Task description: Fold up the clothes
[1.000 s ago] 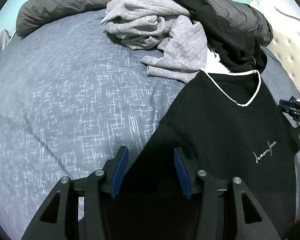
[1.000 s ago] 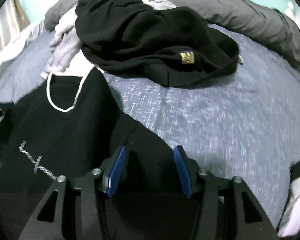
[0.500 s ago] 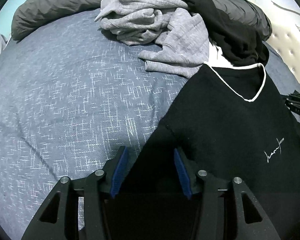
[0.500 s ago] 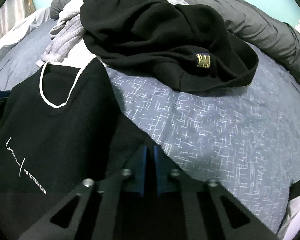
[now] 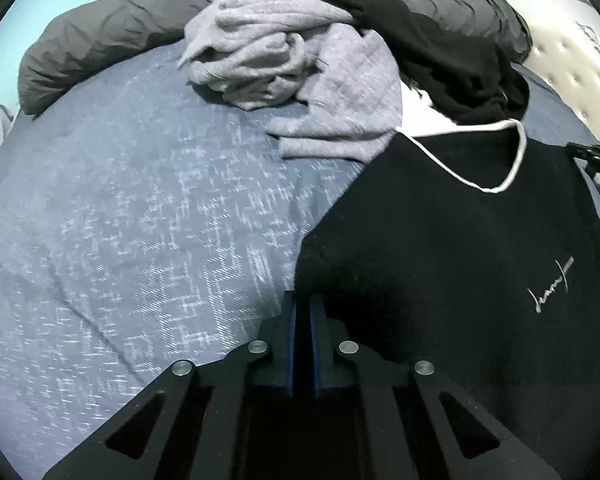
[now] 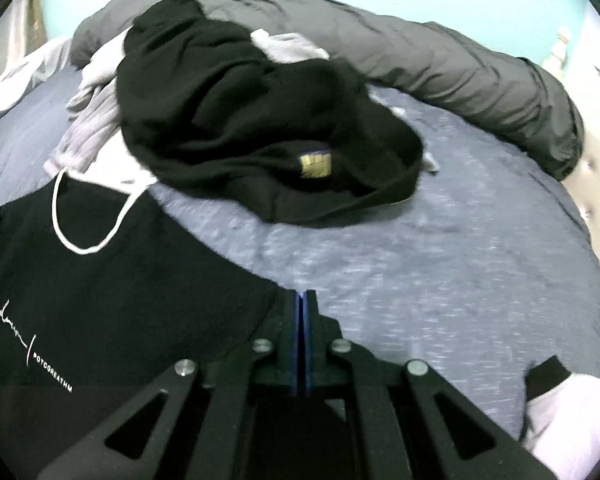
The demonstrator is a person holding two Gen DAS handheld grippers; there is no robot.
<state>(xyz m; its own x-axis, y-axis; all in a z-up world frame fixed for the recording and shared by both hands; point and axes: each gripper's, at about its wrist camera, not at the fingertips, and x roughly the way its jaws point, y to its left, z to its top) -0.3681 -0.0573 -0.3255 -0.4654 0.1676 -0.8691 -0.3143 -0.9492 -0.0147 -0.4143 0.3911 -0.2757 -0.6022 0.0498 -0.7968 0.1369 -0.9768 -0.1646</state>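
A black T-shirt (image 5: 440, 240) with a white neck trim and small white lettering lies flat on the blue bedsheet (image 5: 120, 220). My left gripper (image 5: 303, 300) is at the shirt's left sleeve edge. Its jaws are closing, and the blue pads stand almost together with black fabric pinched between them. In the right wrist view, my right gripper (image 6: 303, 296) is shut on the opposite sleeve edge of the T-shirt (image 6: 100, 280). The other gripper's black tip (image 5: 592, 156) shows at the right rim of the left wrist view.
A heap of grey garments (image 5: 284, 64) and a black hoodie (image 6: 240, 120) lies just beyond the shirt's collar. A rolled dark grey duvet (image 6: 460, 64) runs along the far side. A tufted headboard (image 5: 572, 76) stands on the right, and a white garment with a black cuff (image 6: 572, 412) lies near right.
Both grippers went from open to shut on the black T-shirt's sleeve edges, the right one first. The right view has shifted slightly with the fabric in its pads.
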